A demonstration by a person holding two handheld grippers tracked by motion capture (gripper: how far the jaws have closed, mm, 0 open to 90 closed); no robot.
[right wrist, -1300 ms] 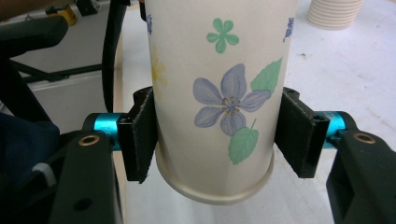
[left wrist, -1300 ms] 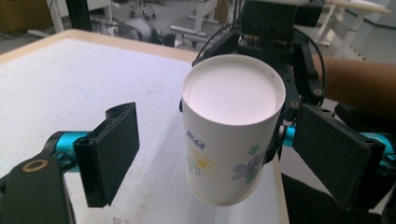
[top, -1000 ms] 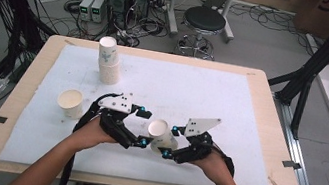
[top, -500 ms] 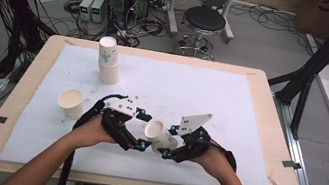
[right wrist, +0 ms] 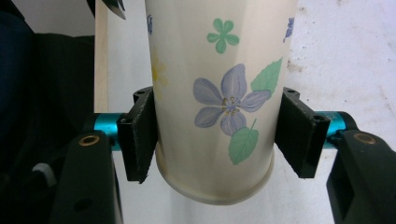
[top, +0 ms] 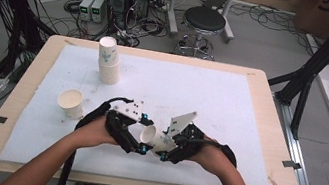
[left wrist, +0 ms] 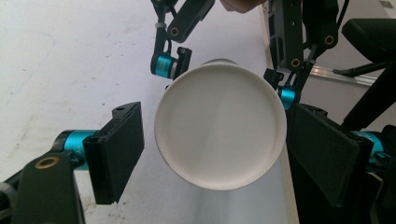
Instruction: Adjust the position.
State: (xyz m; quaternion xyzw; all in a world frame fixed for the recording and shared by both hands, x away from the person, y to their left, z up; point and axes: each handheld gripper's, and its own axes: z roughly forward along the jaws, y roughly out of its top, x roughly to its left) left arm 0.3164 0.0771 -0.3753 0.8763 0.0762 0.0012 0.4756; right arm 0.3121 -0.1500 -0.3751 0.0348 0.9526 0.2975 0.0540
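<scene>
A flowered paper cup (top: pixel 151 135) lies on its side in the air above the near part of the white mat (top: pixel 212 95). My right gripper (top: pixel 164 146) is shut on it, with both pads (right wrist: pixel 140 135) pressed on the wall near its narrow end (right wrist: pixel 219 93). My left gripper (top: pixel 141 136) faces it from the left. The cup's round end (left wrist: pixel 219 135) sits between the left gripper's pads, which have just been closing. The left pad (left wrist: pixel 116 149) stands clear of the rim, and the other pad (left wrist: pixel 322 154) is at the rim.
A stack of paper cups (top: pixel 108 60) stands upside down at the back left of the mat. A single upright cup (top: pixel 70 102) is at the left, close to my left hand. The wooden table rim (top: pixel 270 115) borders the mat, and a stool (top: pixel 205 20) stands beyond it.
The right hand has tilted and lifted the cup slightly toward the left gripper. The left jaws have narrowed around the cup's end.
</scene>
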